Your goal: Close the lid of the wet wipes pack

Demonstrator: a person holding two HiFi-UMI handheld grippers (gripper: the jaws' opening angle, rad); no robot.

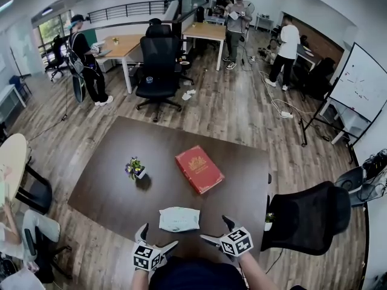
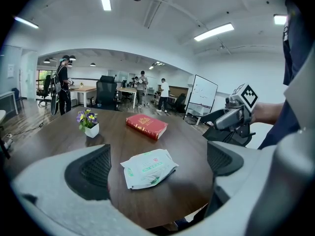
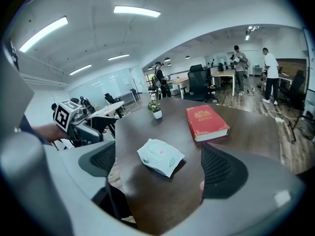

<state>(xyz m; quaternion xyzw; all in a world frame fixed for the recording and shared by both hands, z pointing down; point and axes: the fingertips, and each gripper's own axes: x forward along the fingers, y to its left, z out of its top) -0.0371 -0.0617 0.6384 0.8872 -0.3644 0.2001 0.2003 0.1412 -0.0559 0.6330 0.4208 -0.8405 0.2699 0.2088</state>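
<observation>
At the tabletop's [image 1: 121,180] near edge lies the wet wipes pack [image 1: 179,219]; the left tool [image 1: 158,235] and right tool [image 1: 214,228] flank it, jaws apart, empty.

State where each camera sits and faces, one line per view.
Head view: on the head, steeply down at the dark brown table; left gripper, right gripper show.
Left gripper view: on that gripper, along its open fingers at the white-and-green wet wipes pack.
Right gripper view: likewise, open fingers, from the pack's right.
Shared: pack, red hardcover book.
</observation>
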